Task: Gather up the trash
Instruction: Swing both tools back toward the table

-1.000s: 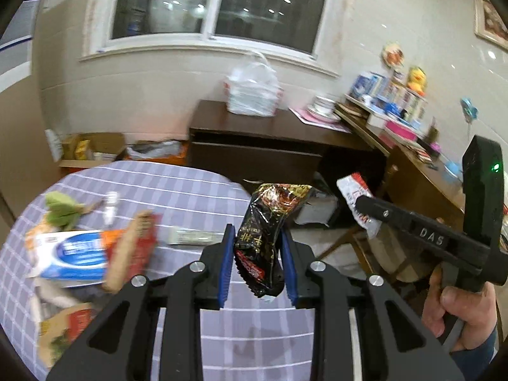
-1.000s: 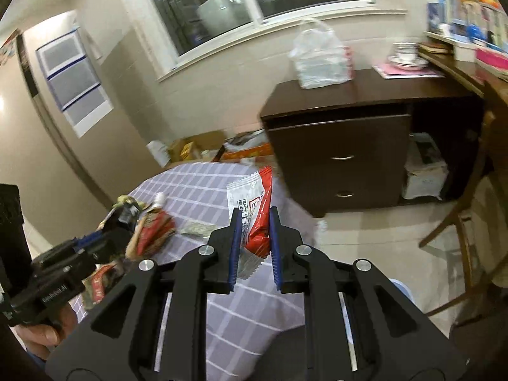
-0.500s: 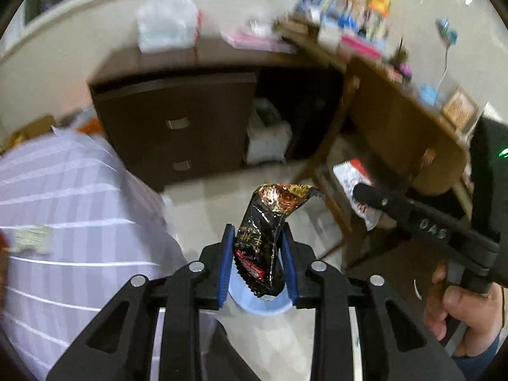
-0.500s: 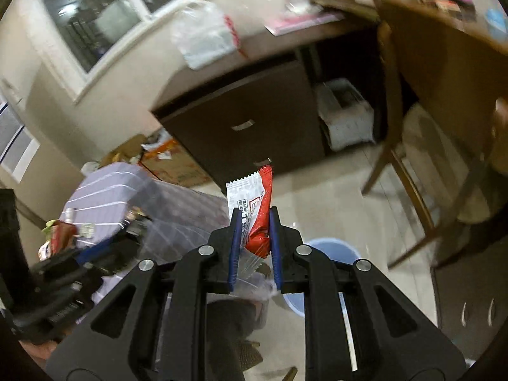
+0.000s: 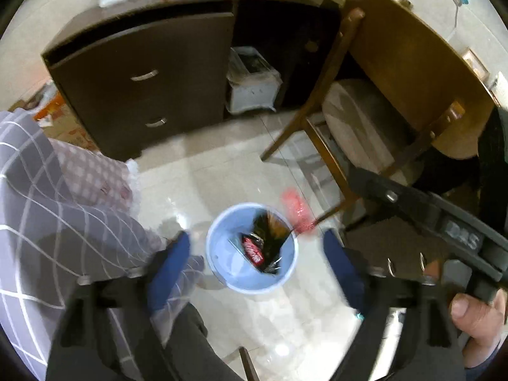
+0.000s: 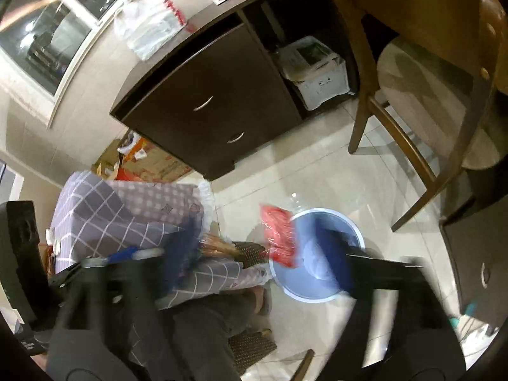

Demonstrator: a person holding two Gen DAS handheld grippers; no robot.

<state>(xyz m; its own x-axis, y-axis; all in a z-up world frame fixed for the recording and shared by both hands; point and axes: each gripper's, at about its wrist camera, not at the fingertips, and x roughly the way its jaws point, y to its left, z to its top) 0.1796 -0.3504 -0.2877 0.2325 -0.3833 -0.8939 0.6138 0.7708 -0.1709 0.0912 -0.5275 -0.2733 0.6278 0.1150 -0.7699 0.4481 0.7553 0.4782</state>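
Observation:
A light blue bin (image 5: 222, 273) stands on the tiled floor below both grippers; it also shows in the right wrist view (image 6: 317, 289). My left gripper (image 5: 257, 260) is open above it, and the black snack wrapper (image 5: 266, 238) lies in the bin. My right gripper (image 6: 260, 254) is open, and the red-and-white wrapper (image 6: 279, 235) is in the air just above the bin's left rim. That wrapper shows blurred in the left wrist view (image 5: 297, 211) at the bin's far right rim.
The round table with the grey checked cloth (image 5: 47, 206) hangs over at the left. A dark drawer cabinet (image 5: 143, 76) stands behind, a white box (image 5: 254, 79) beside it. A wooden chair (image 5: 355, 117) is at the right.
Both grippers swung from the table to over the bin and opened. The black wrapper dropped into the bin. The red-and-white wrapper left the right gripper and is falling.

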